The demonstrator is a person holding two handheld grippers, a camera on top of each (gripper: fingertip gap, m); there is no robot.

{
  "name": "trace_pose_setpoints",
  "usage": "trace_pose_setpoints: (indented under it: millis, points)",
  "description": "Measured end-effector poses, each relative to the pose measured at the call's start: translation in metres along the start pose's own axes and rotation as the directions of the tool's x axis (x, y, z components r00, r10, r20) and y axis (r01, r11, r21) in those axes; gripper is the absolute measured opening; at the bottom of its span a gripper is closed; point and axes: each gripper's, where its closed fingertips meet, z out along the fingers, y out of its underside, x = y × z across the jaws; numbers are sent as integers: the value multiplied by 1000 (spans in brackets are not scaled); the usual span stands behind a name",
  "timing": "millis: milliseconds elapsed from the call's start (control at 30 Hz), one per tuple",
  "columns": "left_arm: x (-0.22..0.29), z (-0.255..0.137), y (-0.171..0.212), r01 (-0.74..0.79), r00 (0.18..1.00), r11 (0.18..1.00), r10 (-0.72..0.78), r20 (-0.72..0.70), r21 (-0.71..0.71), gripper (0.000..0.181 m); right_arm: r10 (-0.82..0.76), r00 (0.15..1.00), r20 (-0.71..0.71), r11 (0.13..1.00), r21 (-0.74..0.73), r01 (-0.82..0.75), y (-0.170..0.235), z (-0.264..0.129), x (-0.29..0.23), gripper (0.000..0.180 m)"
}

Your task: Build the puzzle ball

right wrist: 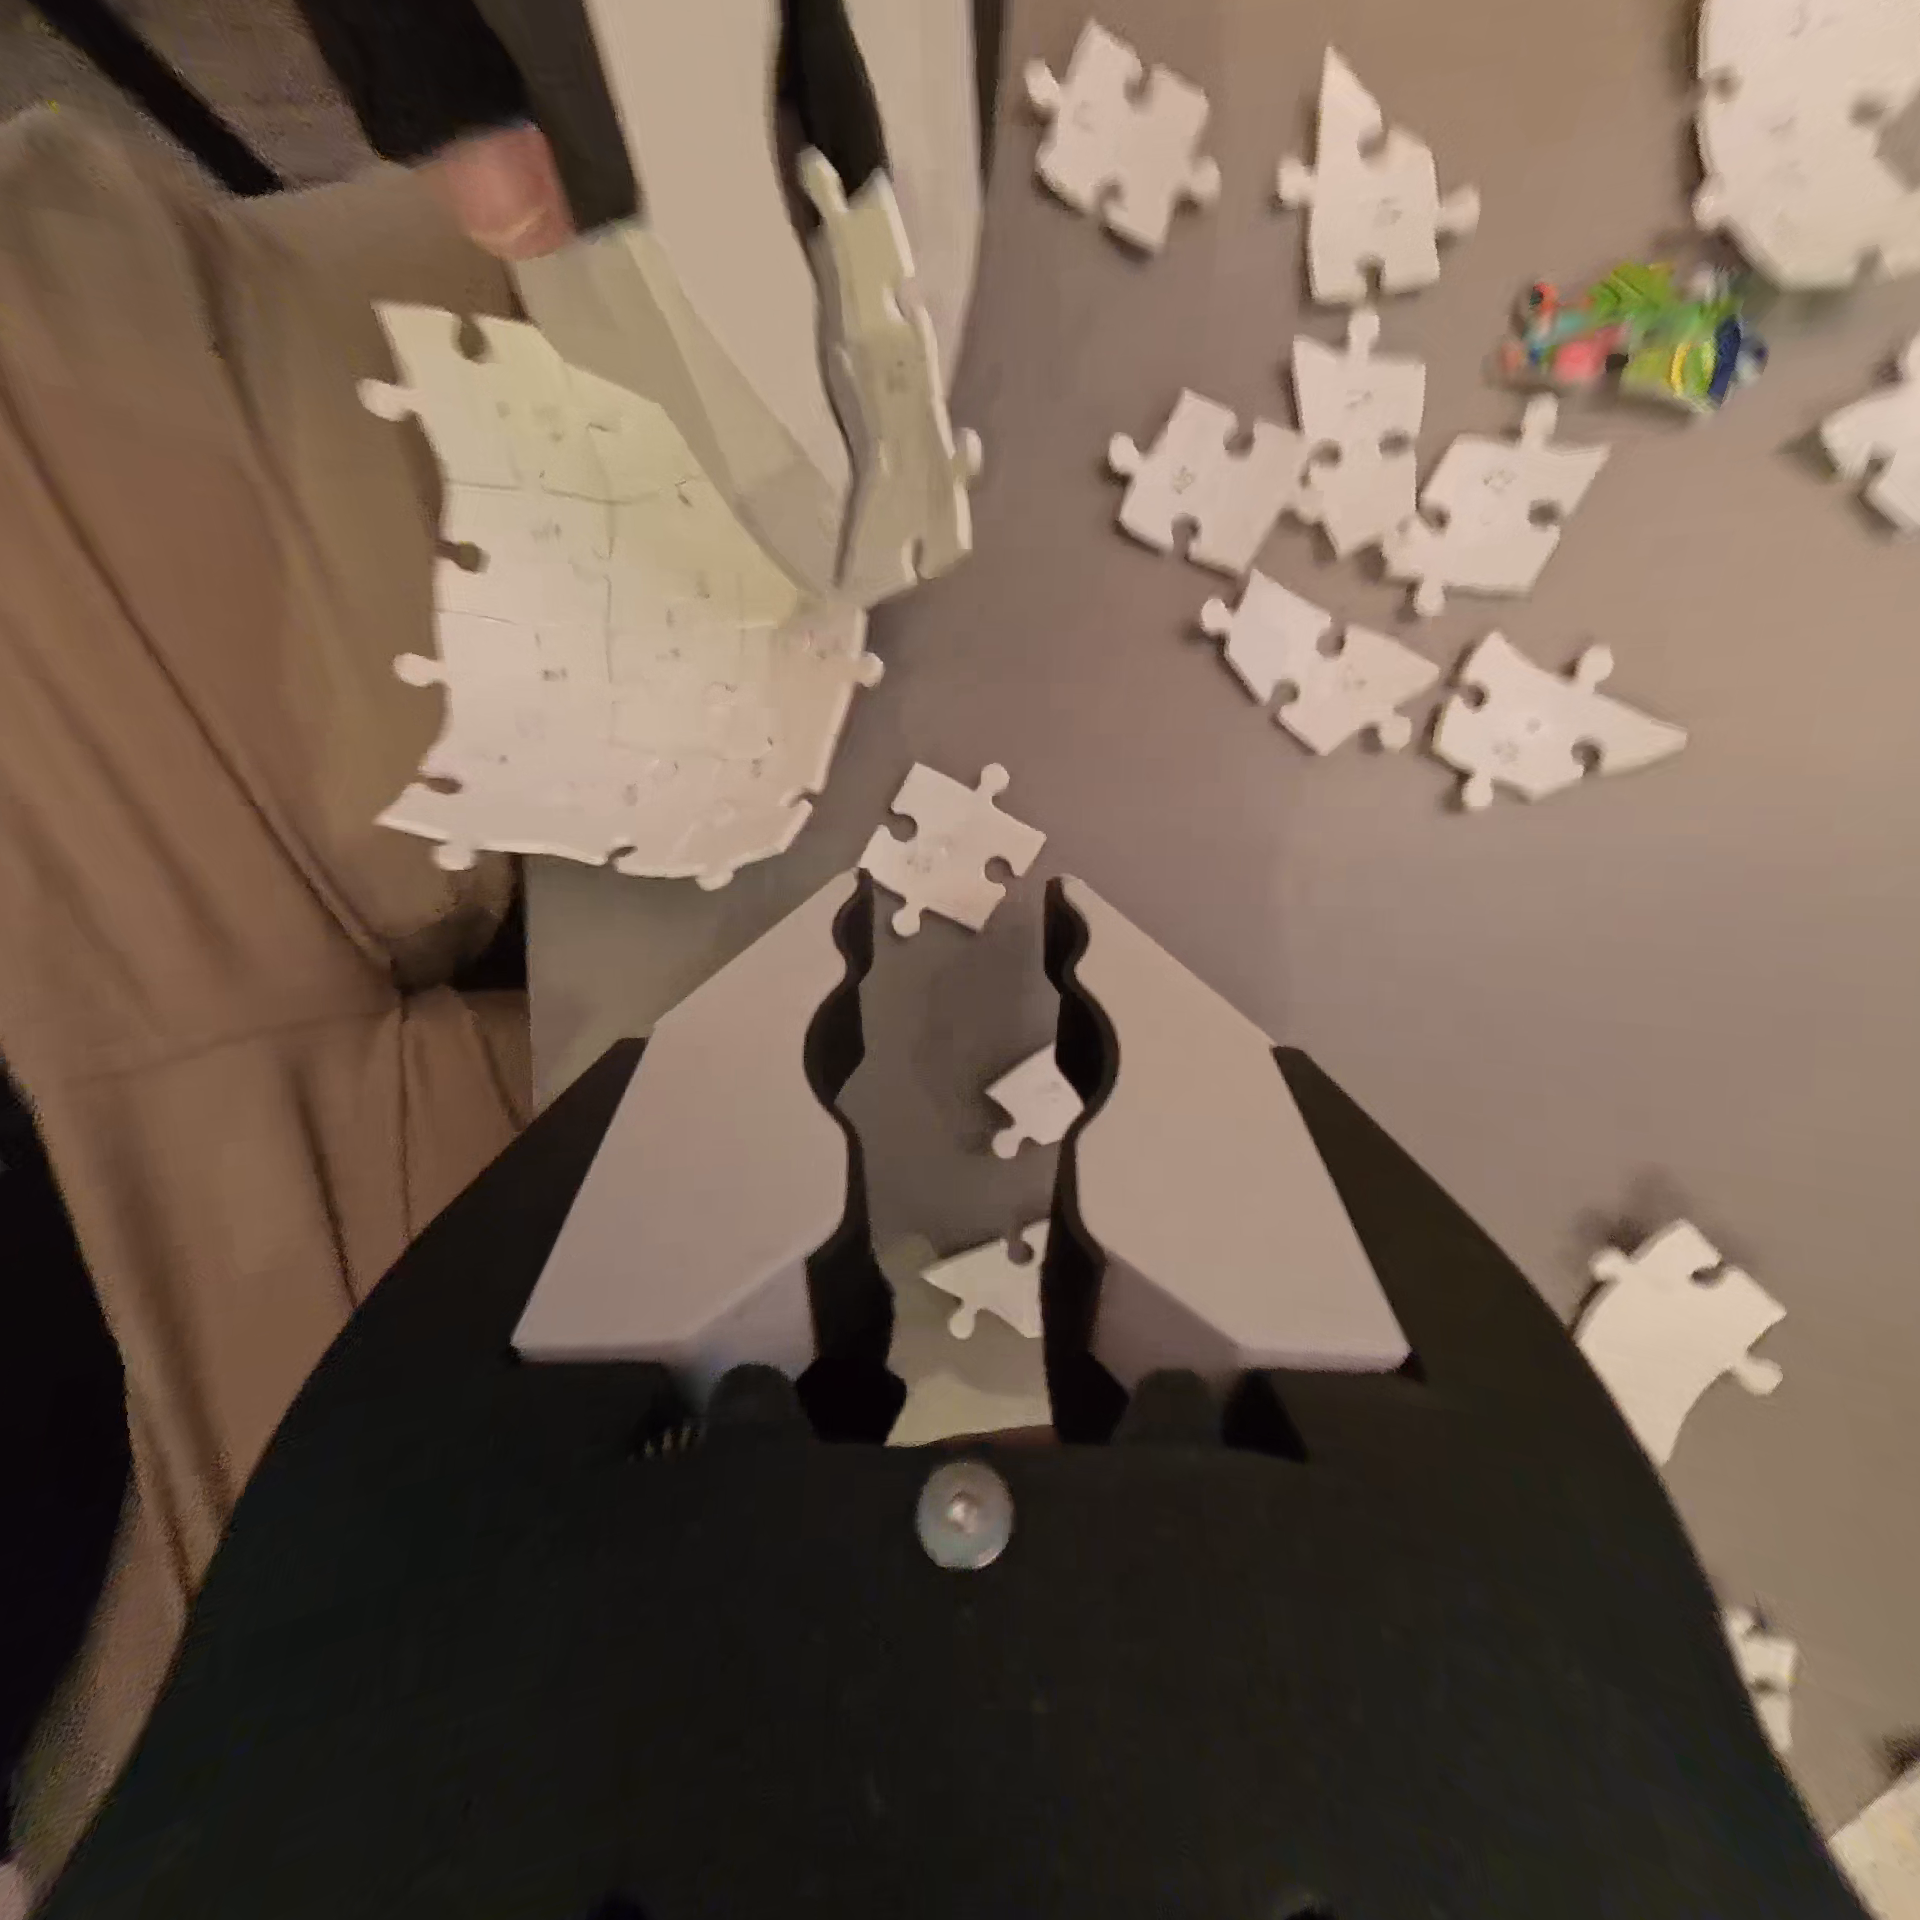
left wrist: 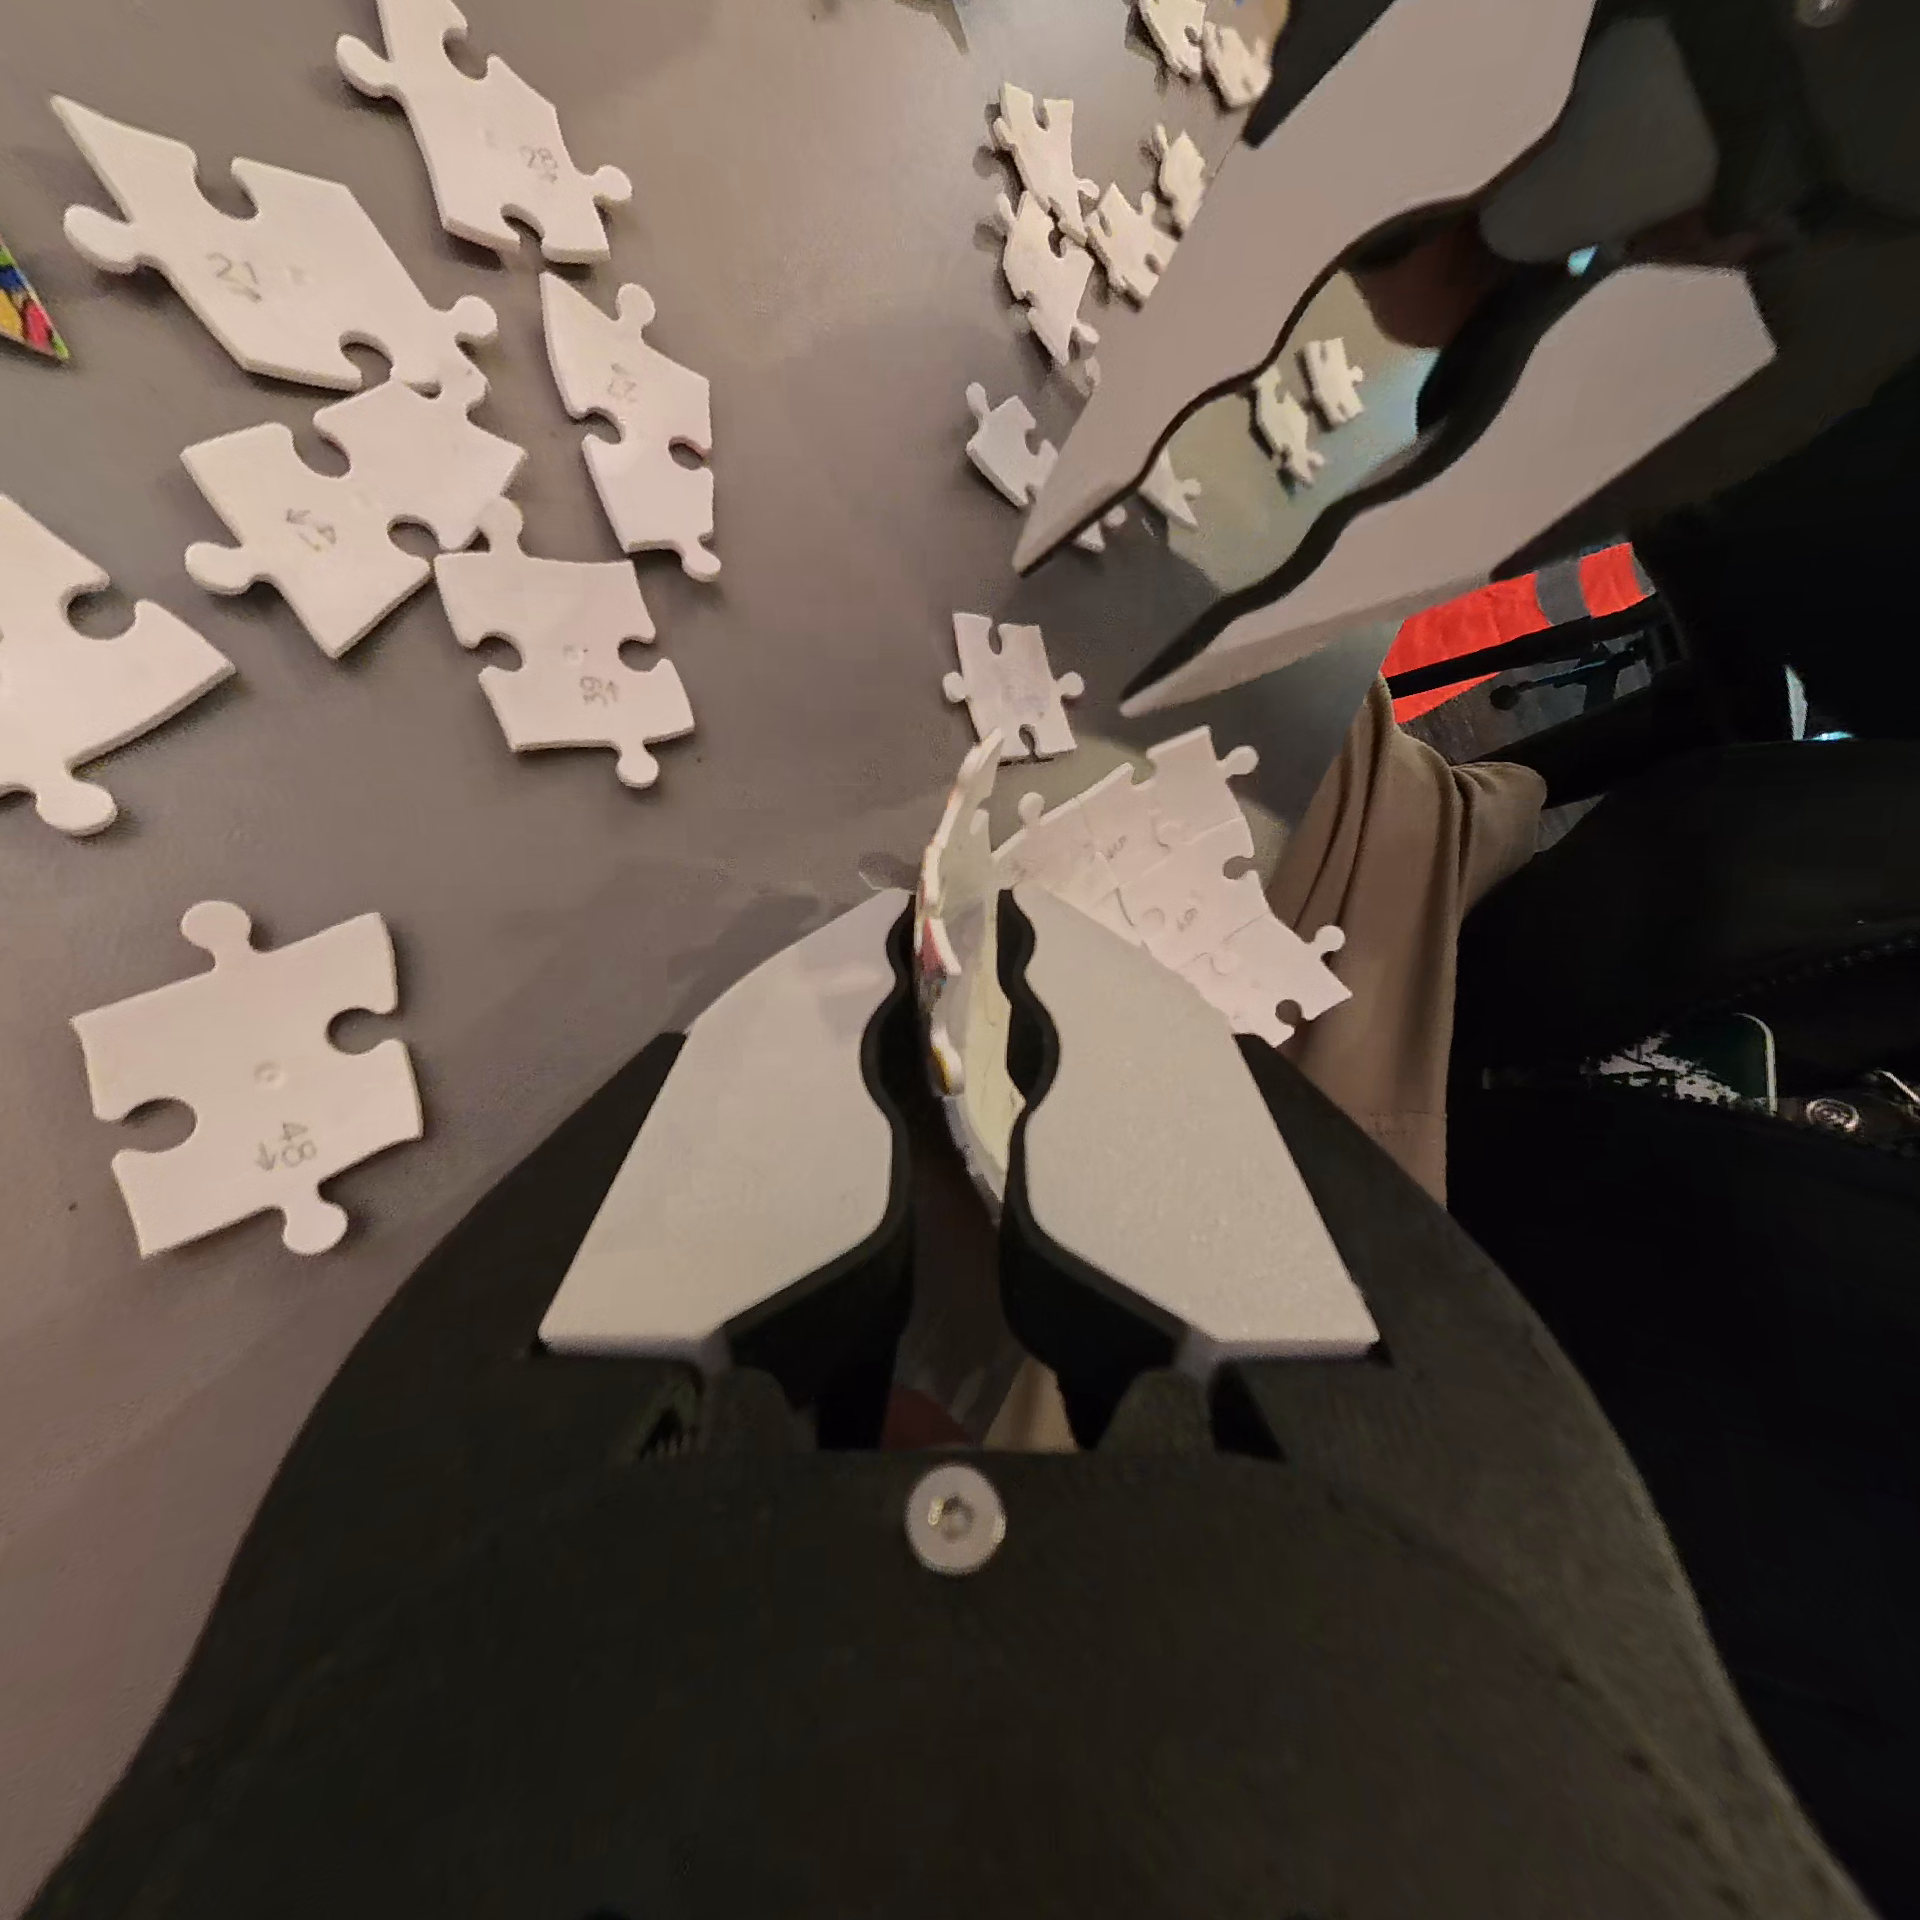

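My left gripper (left wrist: 966, 920) is shut on the edge of a curved, assembled puzzle section (left wrist: 1174, 883), white back side showing, held in the air past the table's edge. In the right wrist view the same section (right wrist: 623, 665) hangs from the left gripper (right wrist: 831, 582) at the upper left. My right gripper (right wrist: 958, 883) is open and empty, with its tips just short of a loose white piece (right wrist: 951, 847) lying on the grey table (right wrist: 1195, 1039). The right gripper (left wrist: 1075, 636) also shows at the upper right of the left wrist view, above that piece (left wrist: 1013, 686).
Several loose white pieces (left wrist: 255, 1081) lie face down across the table. A colourful face-up piece (right wrist: 1642, 343) and a larger assembled section (right wrist: 1808, 135) lie far right. A person's tan trousers (right wrist: 208, 779) are beyond the table edge (right wrist: 530, 987). Left tips and right tips are each some 15 centimetres from the colourful face-up piece (right wrist: 1642, 343).
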Motion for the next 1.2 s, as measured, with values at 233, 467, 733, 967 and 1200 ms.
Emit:
trace_pose_setpoints:
  millis: [233,467,733,967,1200]
  points:
    - [1,-1,3,-2,1000,1000,2,-4,-10,12,118,983,-140,993,3,-119,6,10,7,17]
    - [1,-2,2,-2,1000,1000,2,-1,-6,13,131,979,-155,991,25,-129,5,11,6,16]
    - [0,-4,0,-5,1000,1000,5,4,8,14,81,976,-202,996,45,-73,-1,3,12,16]
    - [1,-1,-2,-13,1000,1000,13,-6,13,18,-135,969,-209,989,39,146,-27,-10,-8,15]
    - [3,2,-6,-7,1000,1000,8,-25,24,17,-212,952,-222,977,-66,202,-23,1,-9,15]
